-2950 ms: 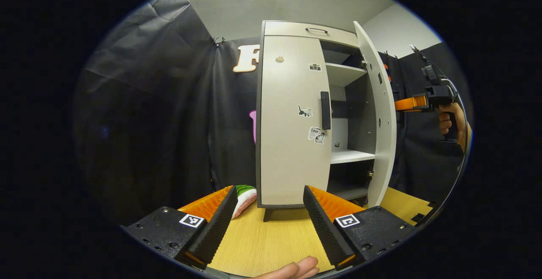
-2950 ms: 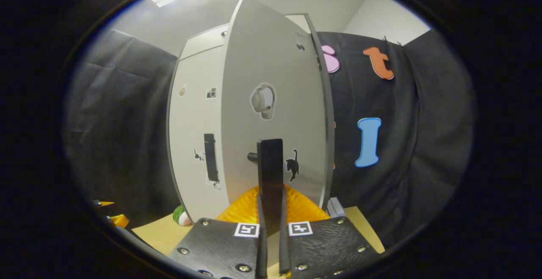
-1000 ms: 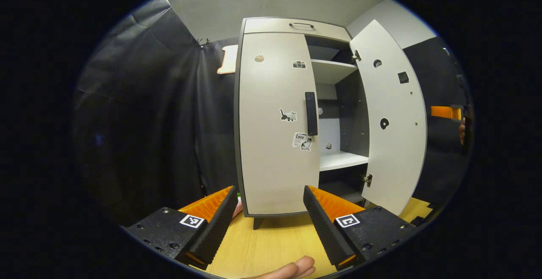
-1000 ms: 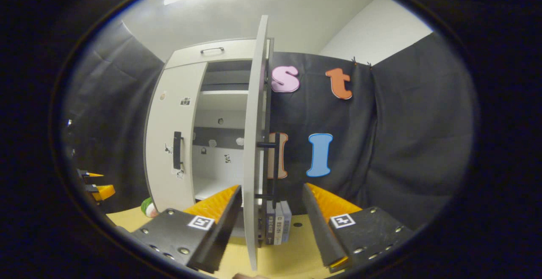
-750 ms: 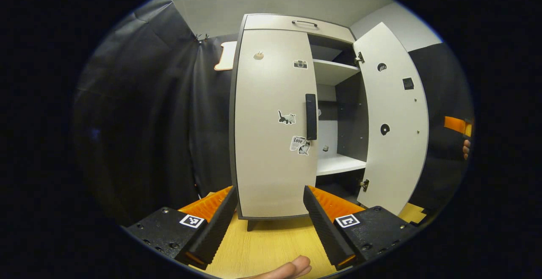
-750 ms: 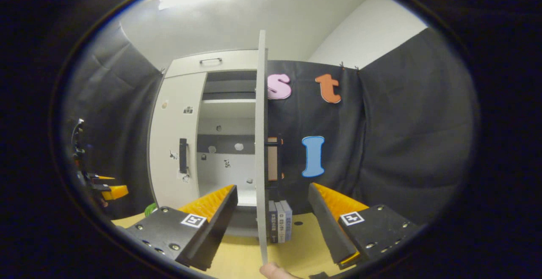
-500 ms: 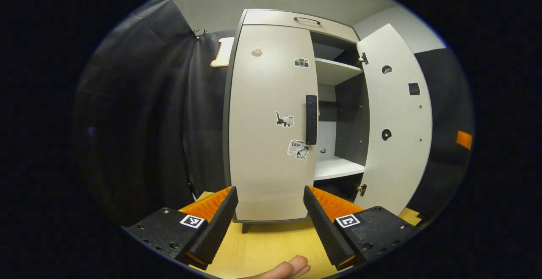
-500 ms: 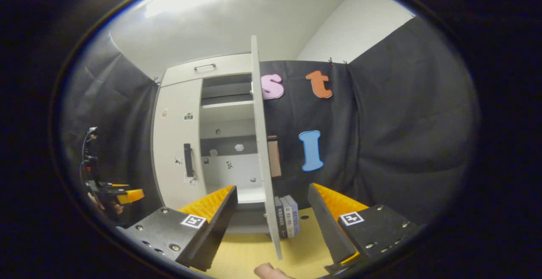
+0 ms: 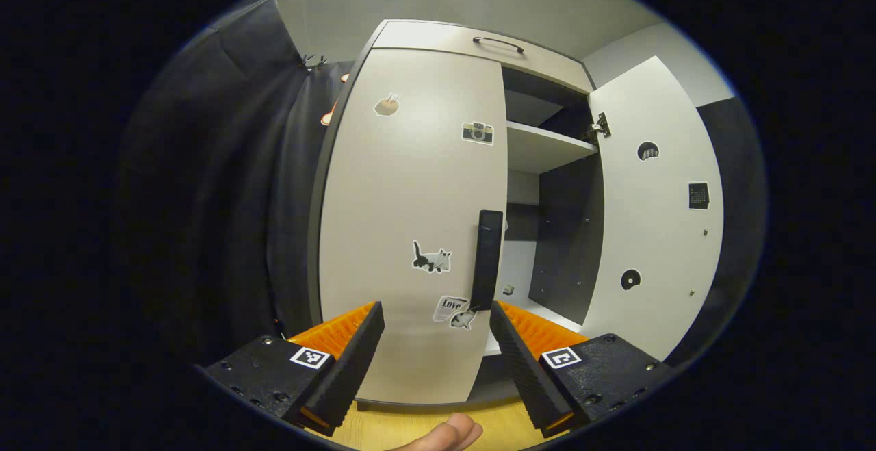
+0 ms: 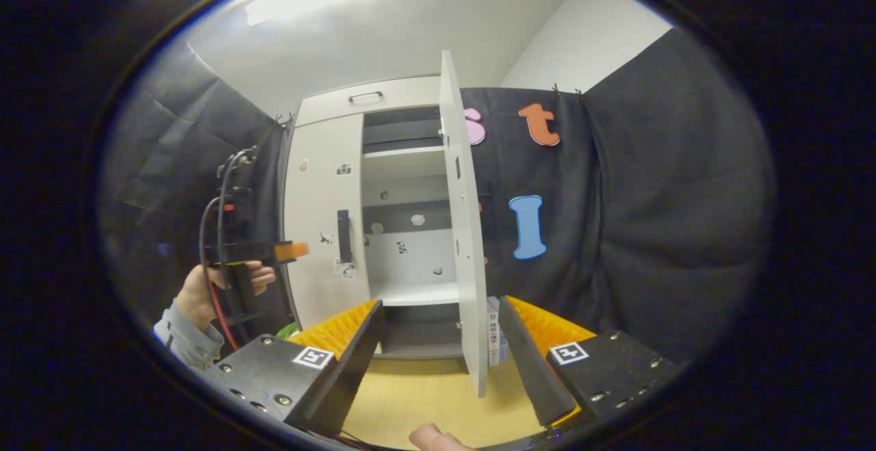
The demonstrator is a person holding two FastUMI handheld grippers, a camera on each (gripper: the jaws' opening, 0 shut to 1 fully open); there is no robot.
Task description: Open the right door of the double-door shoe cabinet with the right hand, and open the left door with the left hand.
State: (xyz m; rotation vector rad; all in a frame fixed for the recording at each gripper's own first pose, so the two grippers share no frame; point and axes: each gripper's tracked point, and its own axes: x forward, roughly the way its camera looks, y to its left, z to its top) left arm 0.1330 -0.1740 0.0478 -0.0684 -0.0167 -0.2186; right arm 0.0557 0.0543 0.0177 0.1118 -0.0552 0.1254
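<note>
Shoe cabinet (image 9: 438, 37): right door (image 9: 650, 232) swung wide, left door (image 9: 410, 232) shut; shelves (image 10: 410, 293) look bare (stickers aside). Left gripper (image 9: 436, 348) and right gripper (image 10: 438, 352) gape, holding nothing.

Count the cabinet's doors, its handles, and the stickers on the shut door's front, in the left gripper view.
Doors: 2, shut pale grey left door, open pale grey right door.
Handles: 2, black bar handle on the left door, thin dark drawer handle on top.
Stickers: 4, round sticker, camera sticker, cat sticker, lettered sticker.
Total: 8.
</note>
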